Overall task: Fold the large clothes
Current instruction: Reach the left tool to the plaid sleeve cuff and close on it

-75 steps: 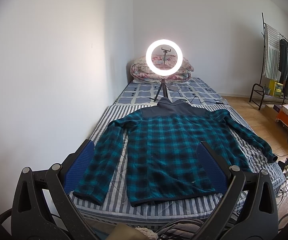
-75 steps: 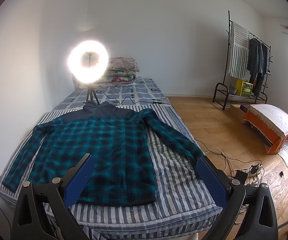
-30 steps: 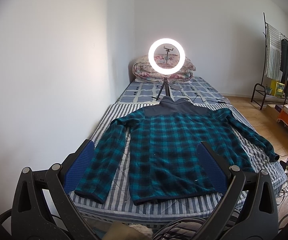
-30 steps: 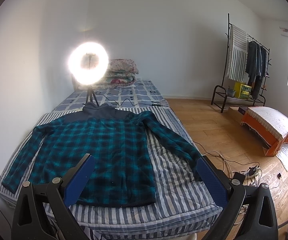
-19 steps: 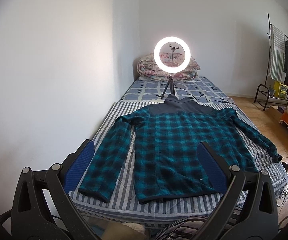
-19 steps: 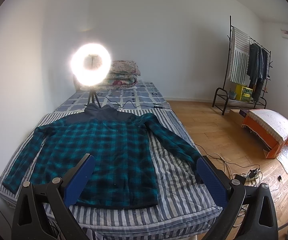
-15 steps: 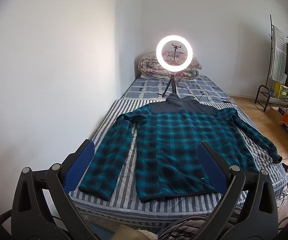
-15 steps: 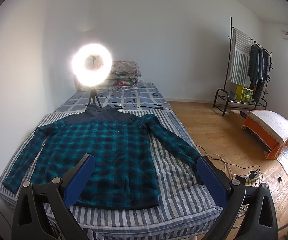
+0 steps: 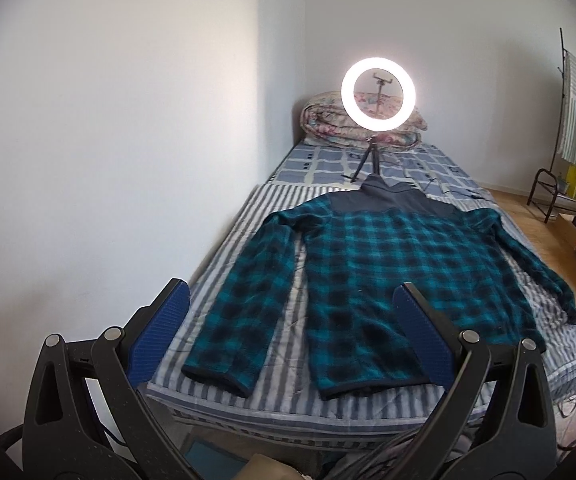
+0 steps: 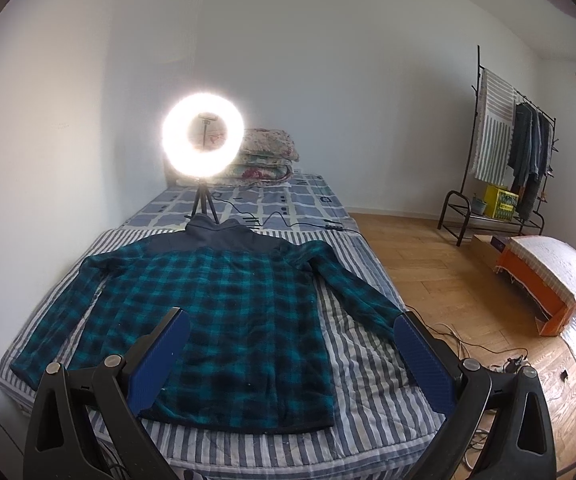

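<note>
Teal plaid jacket [image 9: 384,280] beyond hand-held gripper [image 9: 292,300]

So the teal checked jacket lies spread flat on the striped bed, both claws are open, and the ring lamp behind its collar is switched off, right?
Not quite: the ring lamp is switched on, glowing brightly in the right wrist view. The teal checked jacket does lie flat on the striped bed, and the left claw and right claw are open.
</note>
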{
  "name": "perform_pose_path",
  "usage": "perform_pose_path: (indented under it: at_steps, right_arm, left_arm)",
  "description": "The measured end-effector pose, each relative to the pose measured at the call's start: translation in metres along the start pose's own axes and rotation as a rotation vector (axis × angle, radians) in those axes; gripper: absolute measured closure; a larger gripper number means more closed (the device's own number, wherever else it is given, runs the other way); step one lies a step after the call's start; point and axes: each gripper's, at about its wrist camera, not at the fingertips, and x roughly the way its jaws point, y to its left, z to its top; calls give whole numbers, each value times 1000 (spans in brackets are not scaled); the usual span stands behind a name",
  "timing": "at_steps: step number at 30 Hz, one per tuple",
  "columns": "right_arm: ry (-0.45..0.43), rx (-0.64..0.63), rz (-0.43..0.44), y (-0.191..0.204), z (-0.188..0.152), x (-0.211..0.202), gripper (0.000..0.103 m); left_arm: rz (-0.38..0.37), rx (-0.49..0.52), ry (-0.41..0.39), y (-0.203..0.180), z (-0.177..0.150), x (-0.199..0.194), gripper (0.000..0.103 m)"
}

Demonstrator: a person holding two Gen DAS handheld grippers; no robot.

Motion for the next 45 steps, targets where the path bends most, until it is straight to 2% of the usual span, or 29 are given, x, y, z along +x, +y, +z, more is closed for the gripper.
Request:
perform_pose_path:
  at_steps: [15,19,22,24,29,32,34,38,41,45]
  right_arm:
    - [-17,-62,139,60,21,26,0]
    - [-17,-80,196,77,21,39,0]
    - [-39,-77,266,89,19,49,0]
    - [-43,-73,322,97,19,55,0]
    - [30,-115,430,122,18,78,0]
    - [71,-123,488,134,14,88,1]
    - [98,-129,530,141,11,94,7]
    - [142,-161,599,158,2,107,9]
    - [160,-190,614,169,-4,115,9]
    - [175,-223,631,181,-10,120,9]
  left_arm:
    - [47,-71,122,66,-47,56,20]
    - [7,-111,167,78,-59,72,26]
    - [-19,-175,206,91,-68,87,33]
    - [-20,-221,227,100,-75,96,34]
    - [-41,-323,310,120,-98,128,43]
    - [-41,-360,331,126,-109,143,44]
    - [-38,-409,348,132,-118,153,44]
    - [-27,-502,366,144,-133,169,44]
    - [-15,-571,371,155,-142,178,44]
    - [-11,-595,383,159,-147,189,44]
